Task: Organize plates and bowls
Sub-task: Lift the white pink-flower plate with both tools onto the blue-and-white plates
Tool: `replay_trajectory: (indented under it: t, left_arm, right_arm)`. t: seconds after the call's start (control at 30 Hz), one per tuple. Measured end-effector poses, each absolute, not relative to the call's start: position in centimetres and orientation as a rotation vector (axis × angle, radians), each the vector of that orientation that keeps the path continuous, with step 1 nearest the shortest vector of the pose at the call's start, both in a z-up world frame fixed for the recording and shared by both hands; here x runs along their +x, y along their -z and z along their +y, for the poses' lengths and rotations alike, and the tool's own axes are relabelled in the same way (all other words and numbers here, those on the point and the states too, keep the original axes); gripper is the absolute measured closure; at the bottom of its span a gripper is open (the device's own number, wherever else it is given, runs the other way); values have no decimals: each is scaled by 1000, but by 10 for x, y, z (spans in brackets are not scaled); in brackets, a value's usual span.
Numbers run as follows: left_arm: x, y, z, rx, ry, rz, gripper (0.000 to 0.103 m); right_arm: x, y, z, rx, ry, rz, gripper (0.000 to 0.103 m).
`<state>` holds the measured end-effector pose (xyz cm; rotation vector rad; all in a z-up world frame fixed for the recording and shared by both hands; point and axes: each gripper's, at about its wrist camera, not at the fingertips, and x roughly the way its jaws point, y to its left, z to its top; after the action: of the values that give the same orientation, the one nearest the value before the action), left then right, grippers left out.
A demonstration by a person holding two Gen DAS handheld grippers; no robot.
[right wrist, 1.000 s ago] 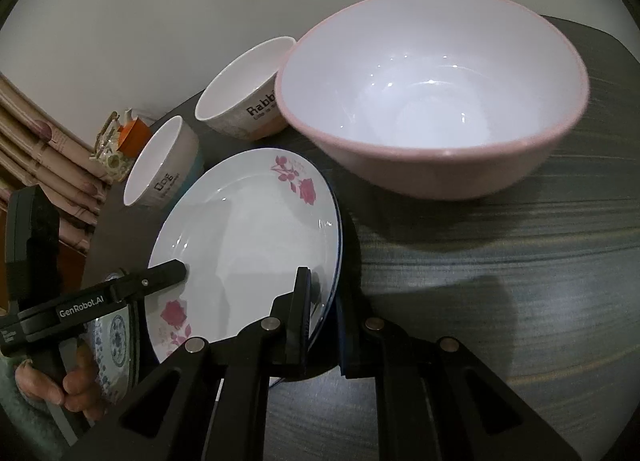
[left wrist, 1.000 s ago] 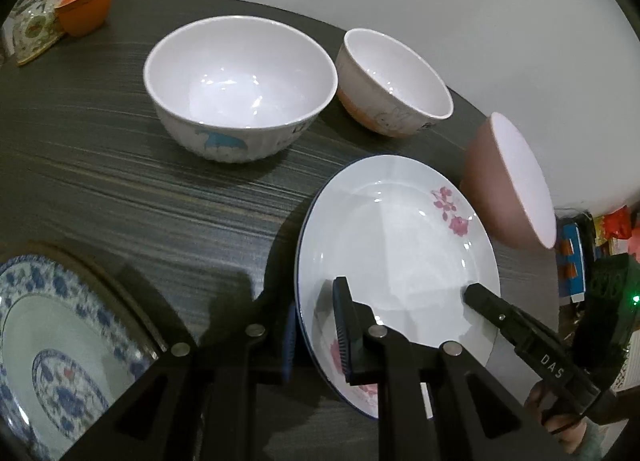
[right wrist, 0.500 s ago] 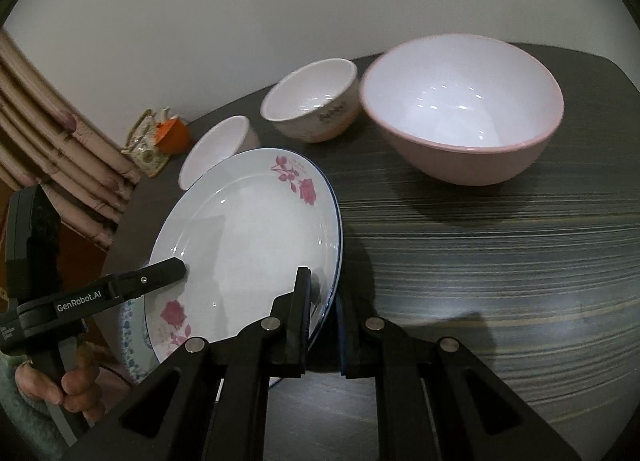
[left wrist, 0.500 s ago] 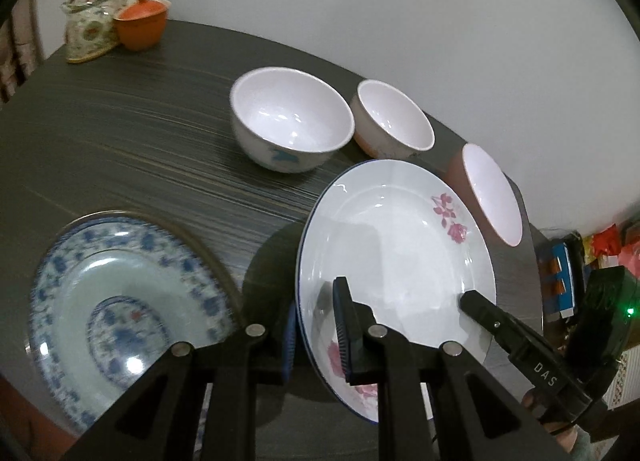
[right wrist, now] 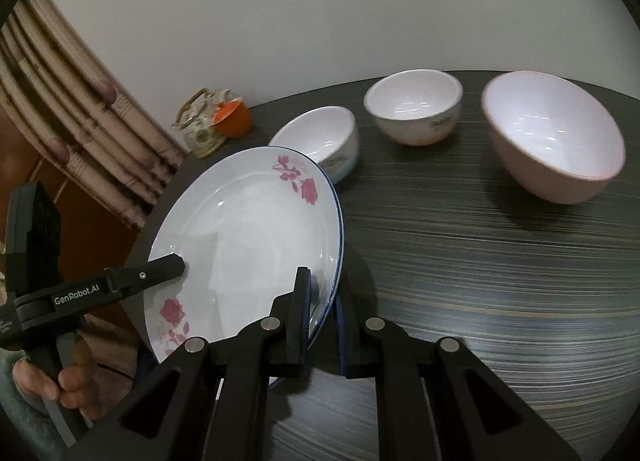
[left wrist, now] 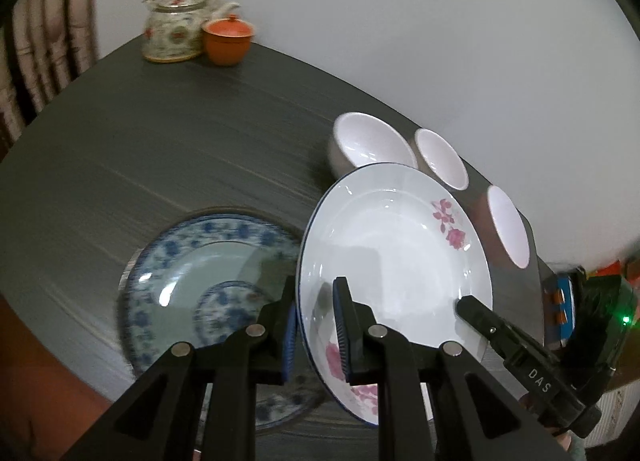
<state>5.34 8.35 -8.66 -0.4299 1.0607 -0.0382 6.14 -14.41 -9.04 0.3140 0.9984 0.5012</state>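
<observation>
A white plate with pink roses (left wrist: 392, 257) (right wrist: 248, 237) hangs tilted above the dark table, held from both sides. My left gripper (left wrist: 316, 325) is shut on its near rim, and my right gripper (right wrist: 324, 309) is shut on the opposite rim. Each gripper also shows in the other's view, the right gripper (left wrist: 464, 303) and the left gripper (right wrist: 180, 261). A blue-patterned plate (left wrist: 200, 285) lies flat on the table just left of the held plate. Three bowls stand beyond: a white bowl (right wrist: 320, 141), a small white bowl (right wrist: 414, 107) and a pink bowl (right wrist: 556, 141).
A flowered teapot (left wrist: 176, 27) and an orange lidded cup (left wrist: 228, 39) stand at the table's far corner by the wall. A striped curtain (right wrist: 72, 109) hangs past the table's left edge. A hand (right wrist: 60, 377) grips the left tool's handle.
Both grippers have lifted the rose plate up and away from the bowls, toward the blue-patterned plate. The bowls now look smaller and farther, and the teapot has come more into view.
</observation>
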Motion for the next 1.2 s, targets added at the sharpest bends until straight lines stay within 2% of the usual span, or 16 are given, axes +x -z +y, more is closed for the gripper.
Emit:
replay_trajectory:
  t: [0.63,1.2]
  left_arm:
    - [11,138,179,-602,-136,1133,86]
    - [8,158,190,-612,-163,1113,86]
  right_arm:
    - [56,126,-34,220,-602,1129,91]
    - [54,150,-10,173,-582,1187,90]
